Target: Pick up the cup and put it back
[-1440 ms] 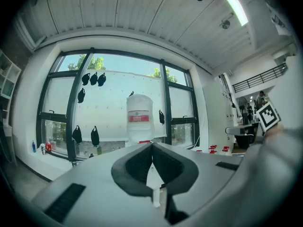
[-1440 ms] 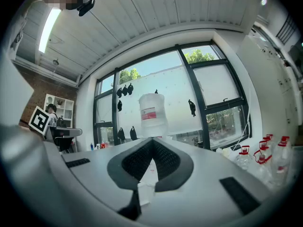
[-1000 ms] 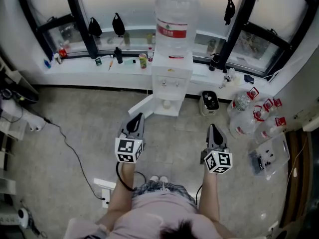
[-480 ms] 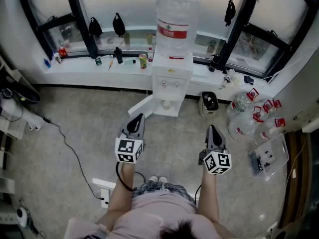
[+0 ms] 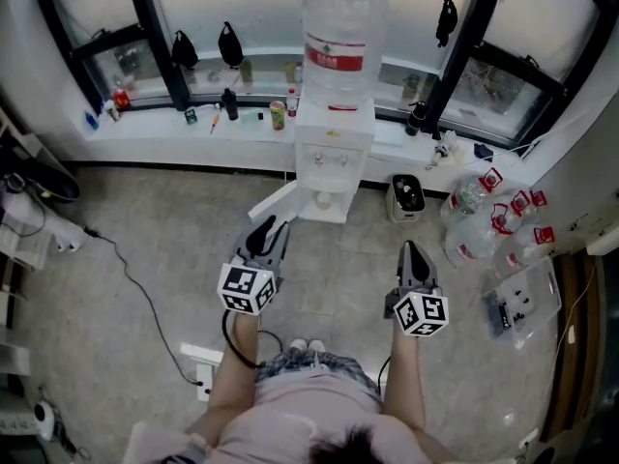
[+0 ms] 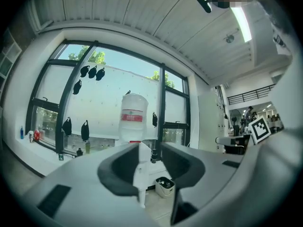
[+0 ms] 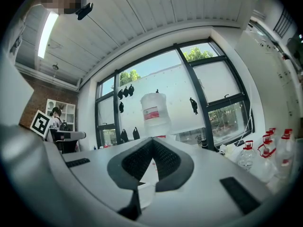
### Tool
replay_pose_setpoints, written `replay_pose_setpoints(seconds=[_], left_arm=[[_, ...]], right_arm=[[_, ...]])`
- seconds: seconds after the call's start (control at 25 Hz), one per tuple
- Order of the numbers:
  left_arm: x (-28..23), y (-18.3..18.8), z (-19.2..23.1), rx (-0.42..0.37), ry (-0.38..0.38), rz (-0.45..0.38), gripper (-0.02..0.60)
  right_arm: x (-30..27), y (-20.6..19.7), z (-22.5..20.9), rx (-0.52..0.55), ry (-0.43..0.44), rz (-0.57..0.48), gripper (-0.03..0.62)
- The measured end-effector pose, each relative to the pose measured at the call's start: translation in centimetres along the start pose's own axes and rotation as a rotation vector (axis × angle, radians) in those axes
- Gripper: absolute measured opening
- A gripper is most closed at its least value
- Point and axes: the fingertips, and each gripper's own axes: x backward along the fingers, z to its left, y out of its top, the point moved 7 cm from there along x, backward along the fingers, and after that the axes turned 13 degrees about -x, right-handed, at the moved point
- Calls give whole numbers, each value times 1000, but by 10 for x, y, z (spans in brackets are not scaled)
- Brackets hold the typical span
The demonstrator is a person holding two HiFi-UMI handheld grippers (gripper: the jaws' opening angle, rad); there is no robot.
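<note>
A white water dispenser with a large bottle on top stands against the window wall. Its lower door hangs open, and a small pale cup shows in the compartment behind it. My left gripper is held in the air short of that door; its jaws are opening, with a narrow gap and nothing between them. In the left gripper view the left gripper points at the dispenser. My right gripper hovers to the right, shut and empty, and the right gripper also faces the dispenser.
A small waste bin stands right of the dispenser, and several red-capped water bottles stand further right. A clear plastic box lies on the floor at right. A cable and power strip lie at left. Small items line the window sill.
The left gripper has shifted slightly forward and turned a little, and its jaws have parted. The right gripper has barely moved.
</note>
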Motion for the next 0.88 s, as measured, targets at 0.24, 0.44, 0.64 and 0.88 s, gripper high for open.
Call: replay_pose_setpoints(seconds=[0.24, 0.44, 0.64, 0.88], left_arm=[[-1, -1, 2, 31, -10, -19, 344], [3, -3, 10, 62, 15, -49, 410], [-1, -9, 10, 53, -9, -20, 420], [-9, -9, 14, 13, -31, -15, 420]], right_arm=[[0, 1, -2, -5, -5, 2, 11], [-1, 0, 1, -7, -7, 7, 11], [1, -3, 1, -13, -18, 8, 11], [0, -8, 2, -41, -42, -7, 11]])
